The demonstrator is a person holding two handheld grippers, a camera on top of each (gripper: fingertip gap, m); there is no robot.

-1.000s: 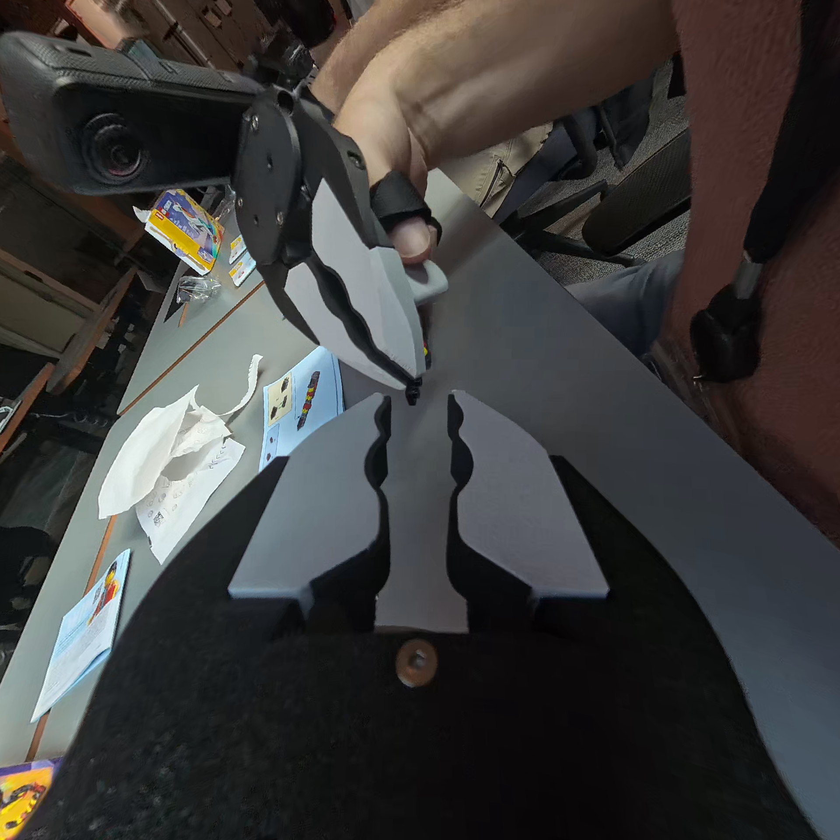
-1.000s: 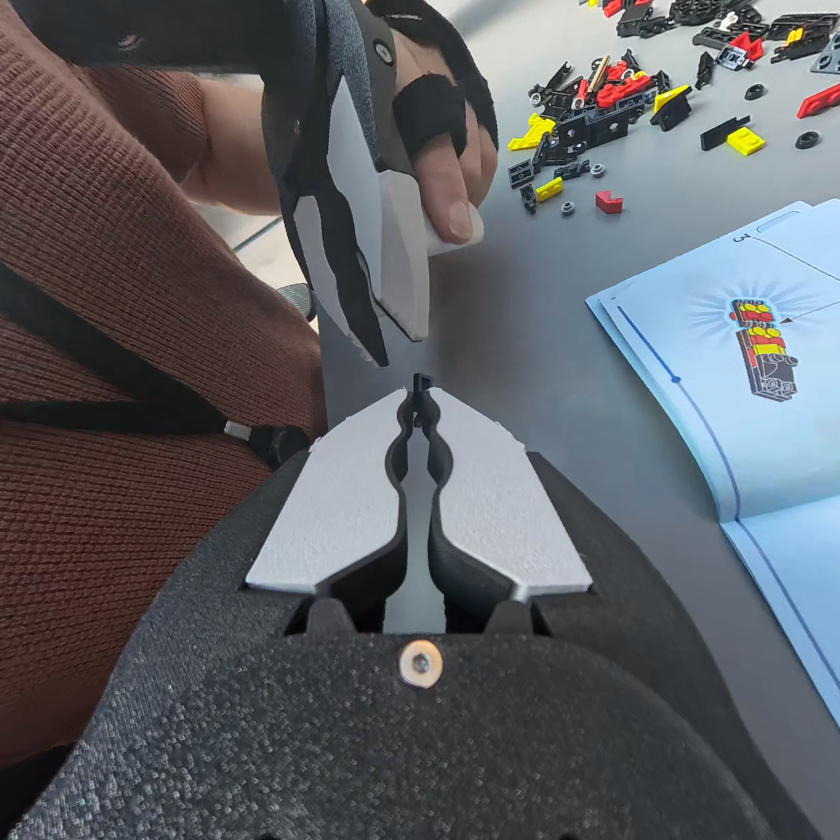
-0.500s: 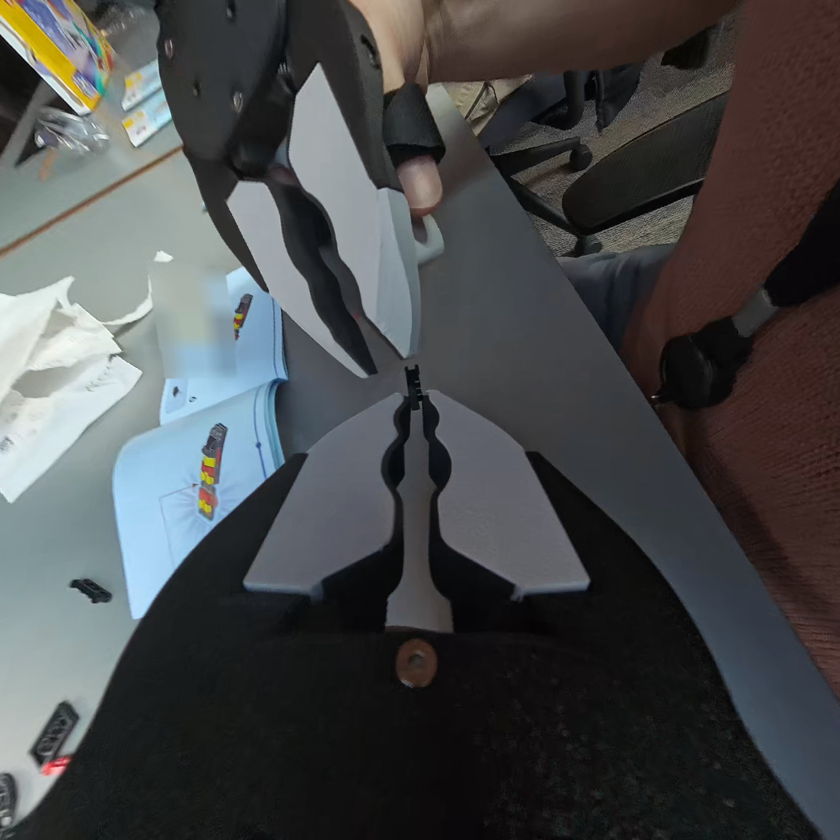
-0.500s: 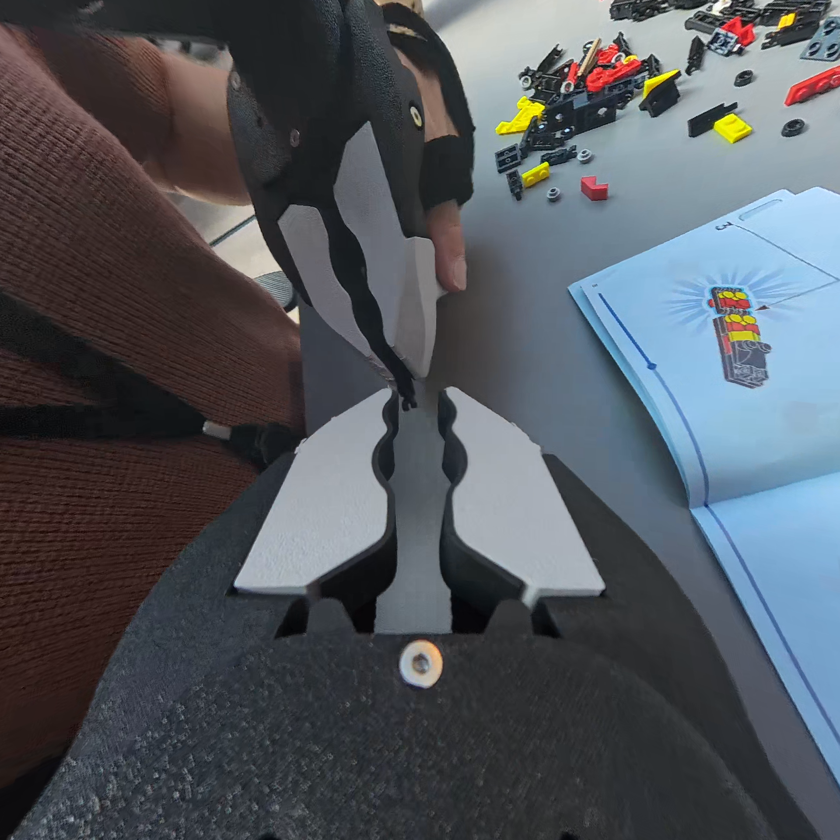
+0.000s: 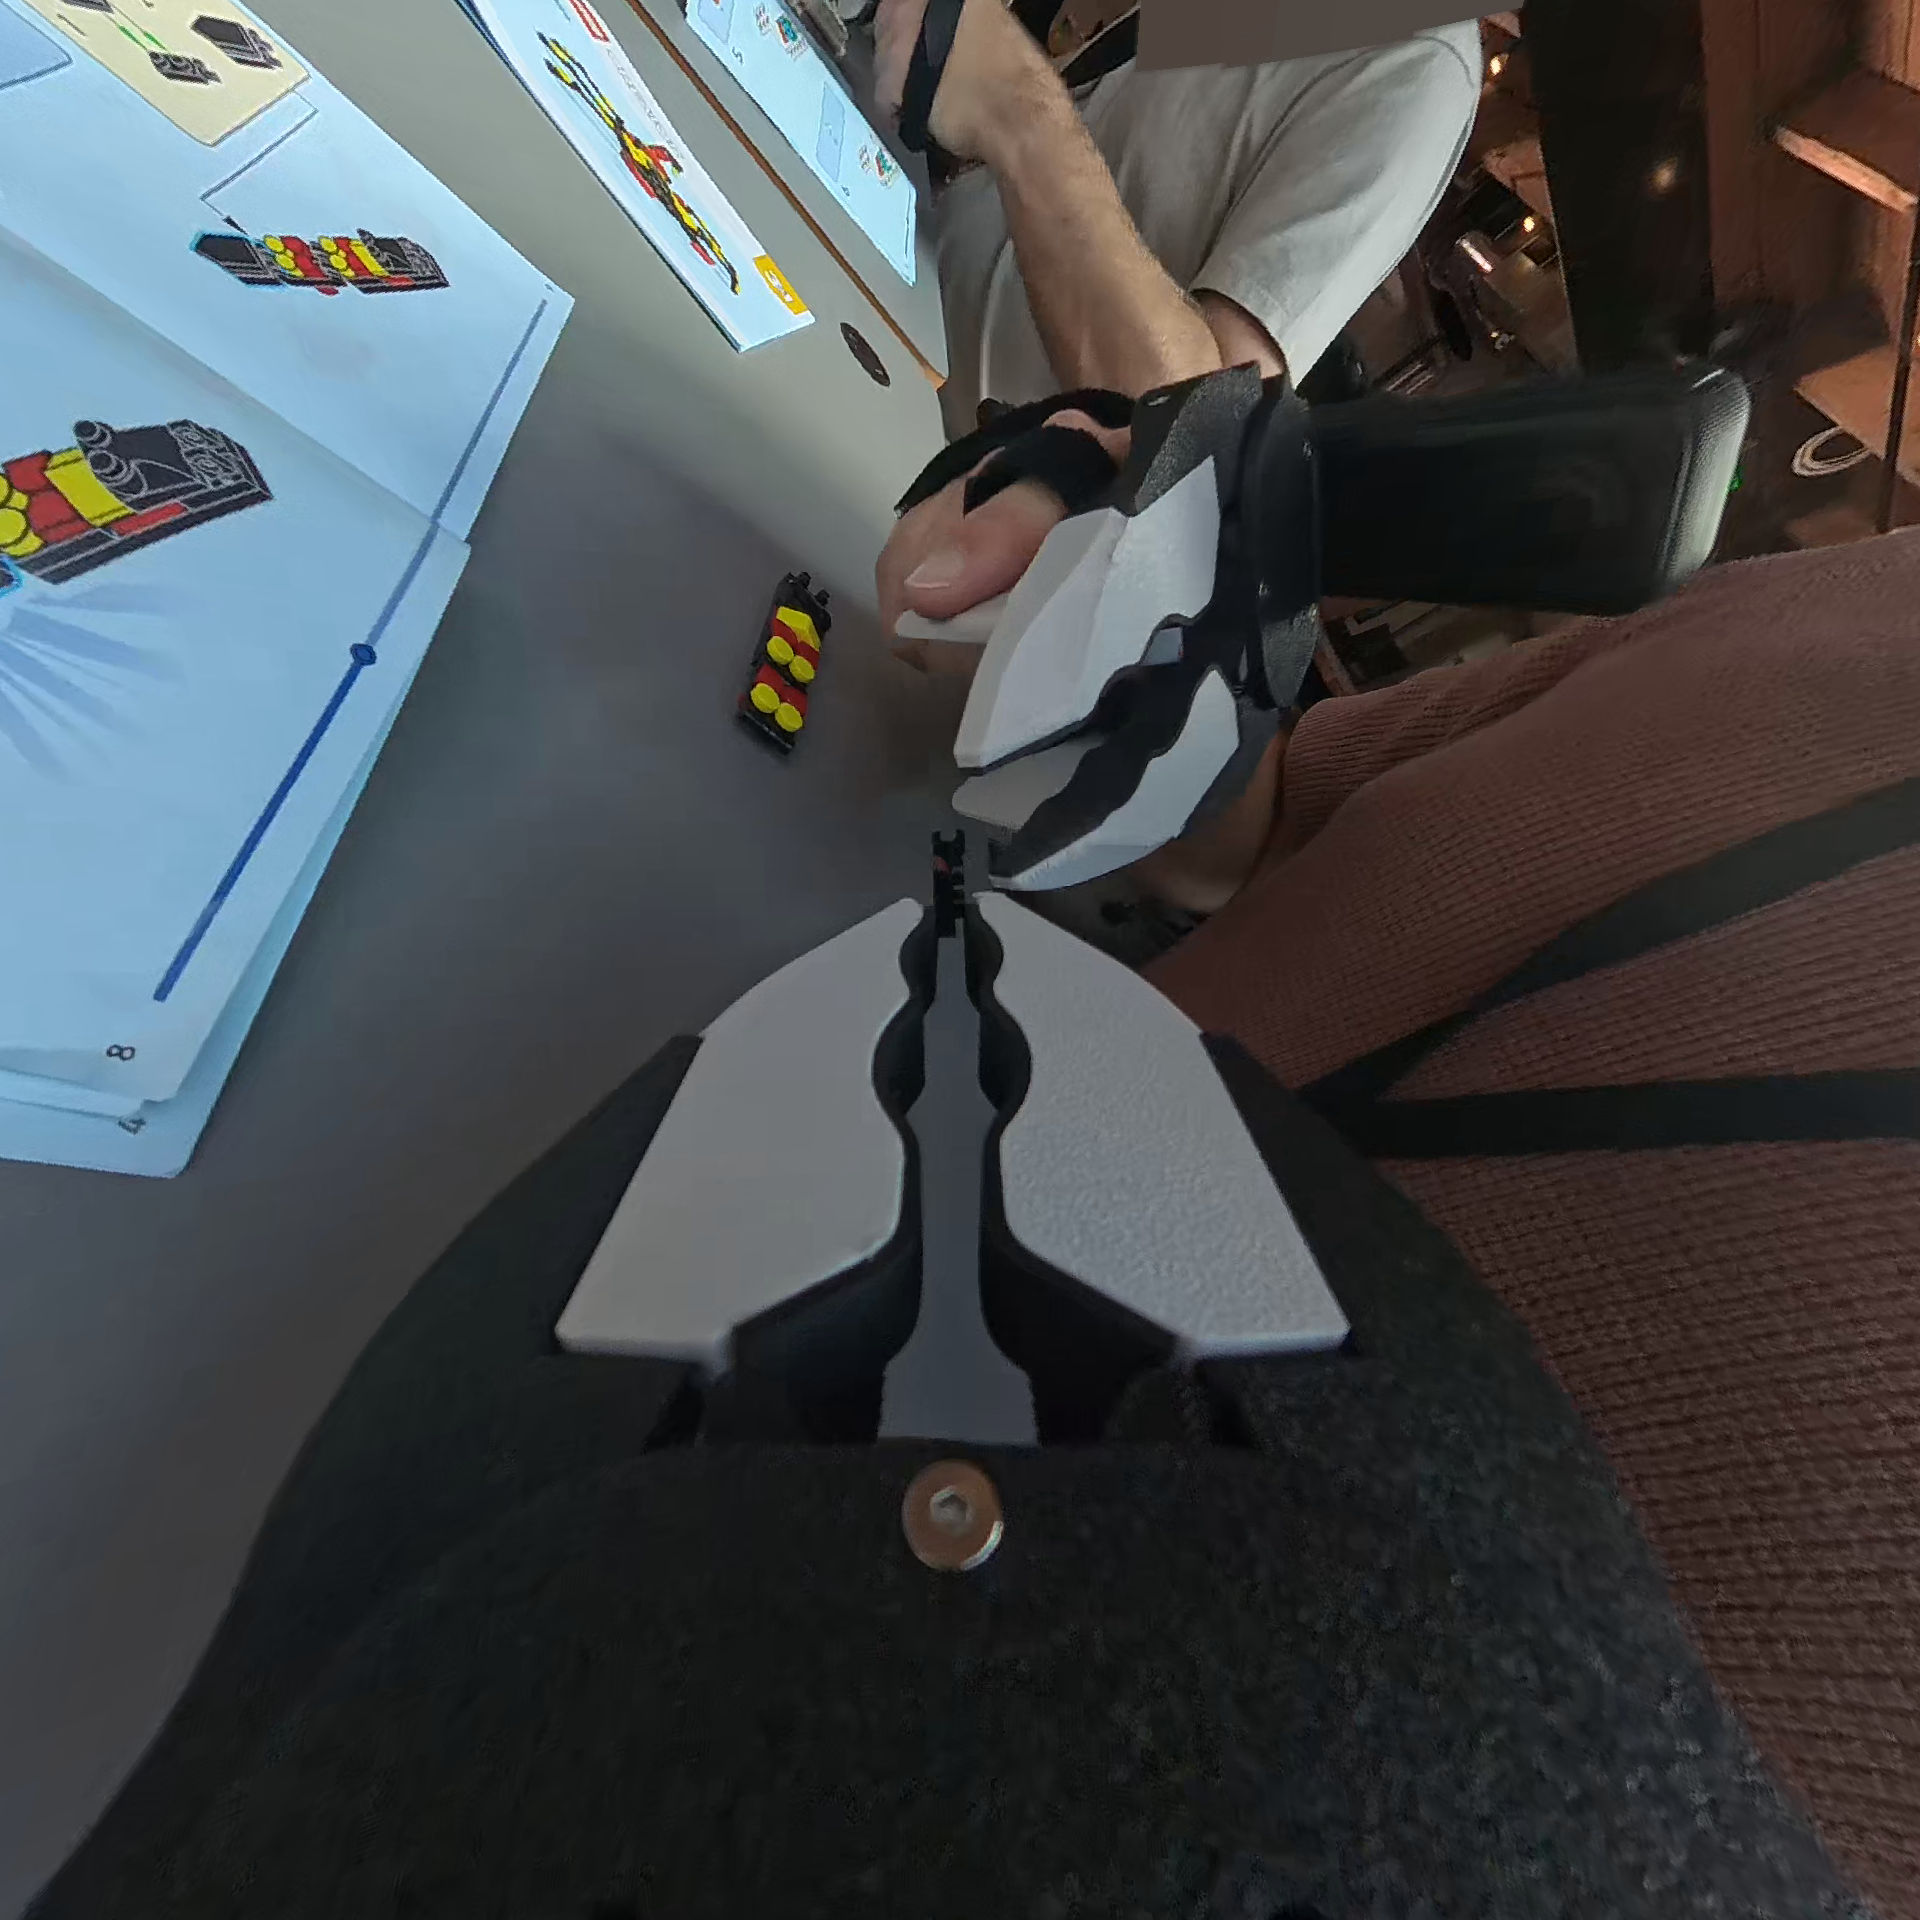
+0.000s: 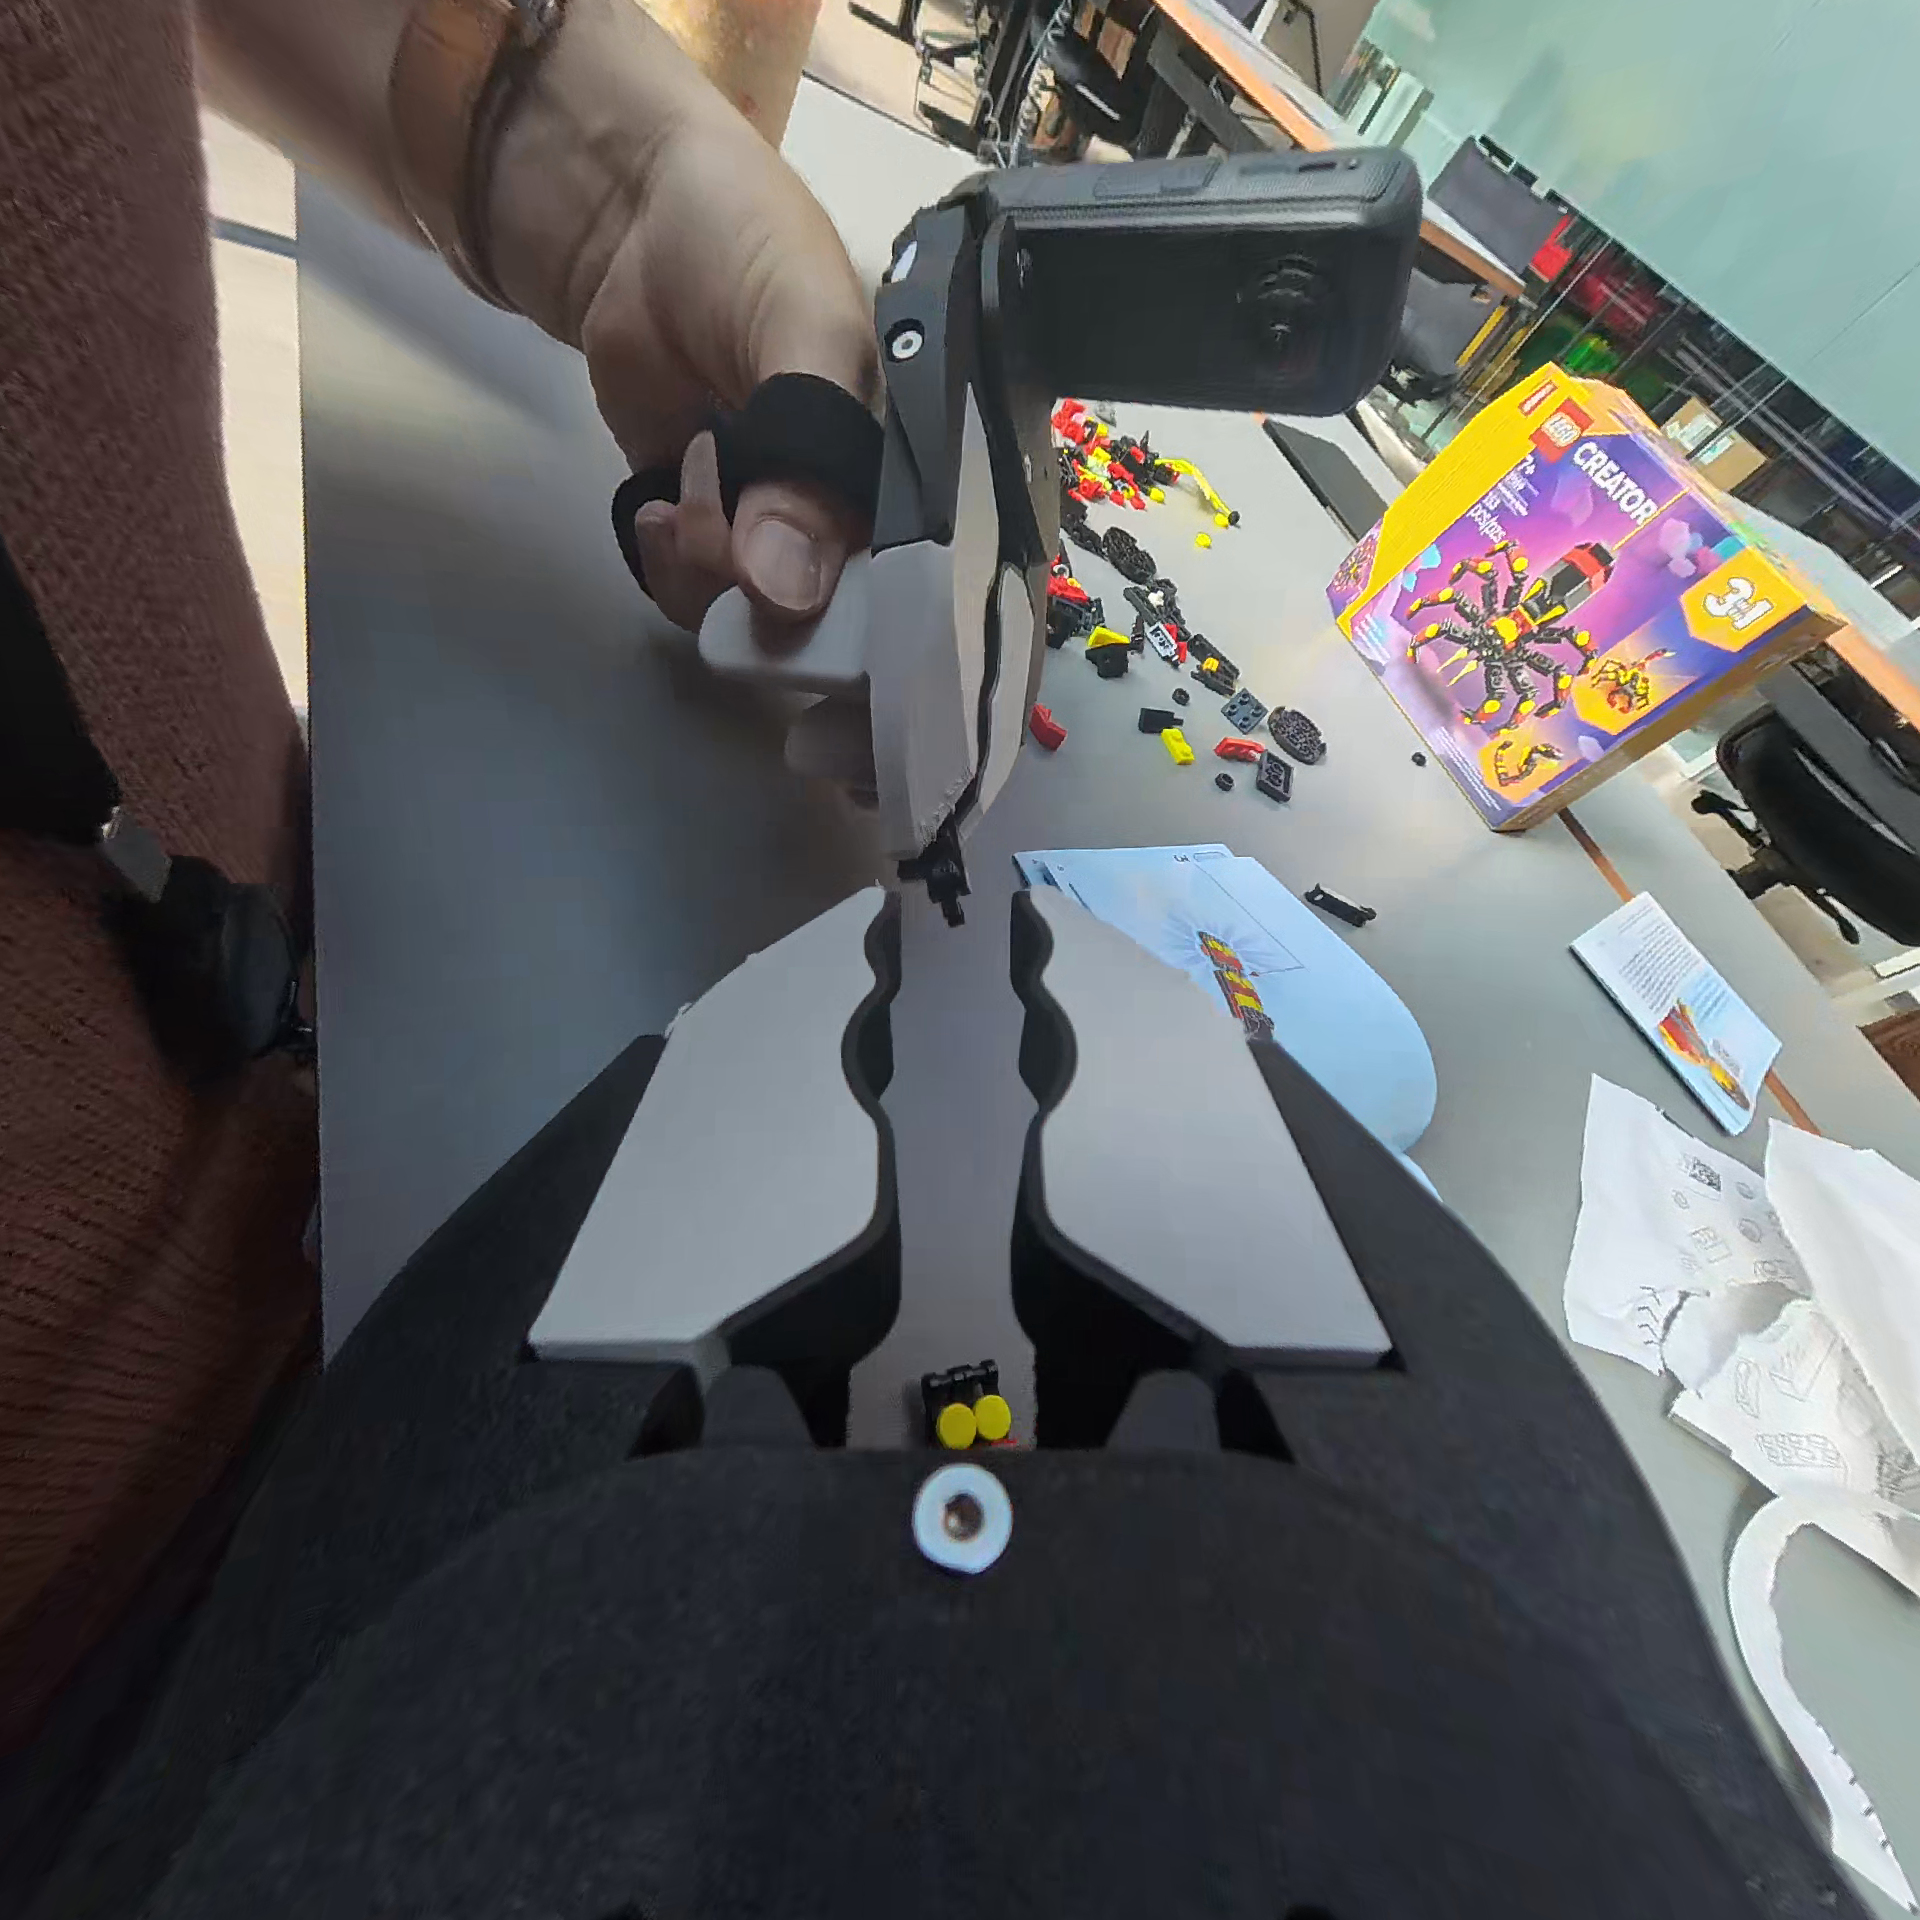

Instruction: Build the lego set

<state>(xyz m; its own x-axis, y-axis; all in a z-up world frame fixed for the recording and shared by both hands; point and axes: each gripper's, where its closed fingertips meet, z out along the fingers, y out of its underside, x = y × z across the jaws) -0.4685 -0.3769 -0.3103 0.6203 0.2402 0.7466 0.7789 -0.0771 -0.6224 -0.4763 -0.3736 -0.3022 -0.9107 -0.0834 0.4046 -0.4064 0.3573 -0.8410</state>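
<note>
My left gripper [image 5: 948, 906] is shut on a small black lego piece [image 5: 948, 868] that sticks out past its tips. In the right wrist view it [image 6: 943, 831] comes down from above, with the piece [image 6: 943, 883] hanging just in front of my right gripper [image 6: 954, 909]. My right gripper is open and empty; it shows in the left wrist view [image 5: 977, 805] close to the right of the piece. A small black, red and yellow assembly [image 5: 784, 665] lies on the grey table; it also shows between the right fingers' bases [image 6: 966, 1403].
An open instruction booklet [image 5: 208, 623] lies at the left, also seen in the right wrist view [image 6: 1299, 966]. Loose lego pieces [image 6: 1143, 623], the set's box [image 6: 1558, 592], torn white paper [image 6: 1766, 1299] and another leaflet [image 6: 1673, 1008] lie farther off. Another person's arm [image 5: 1039, 156] is at the far table edge.
The black piece passed from my right gripper to my left, which shut on it while the right opened. Both grippers then swung round over the table near the small assembly.
</note>
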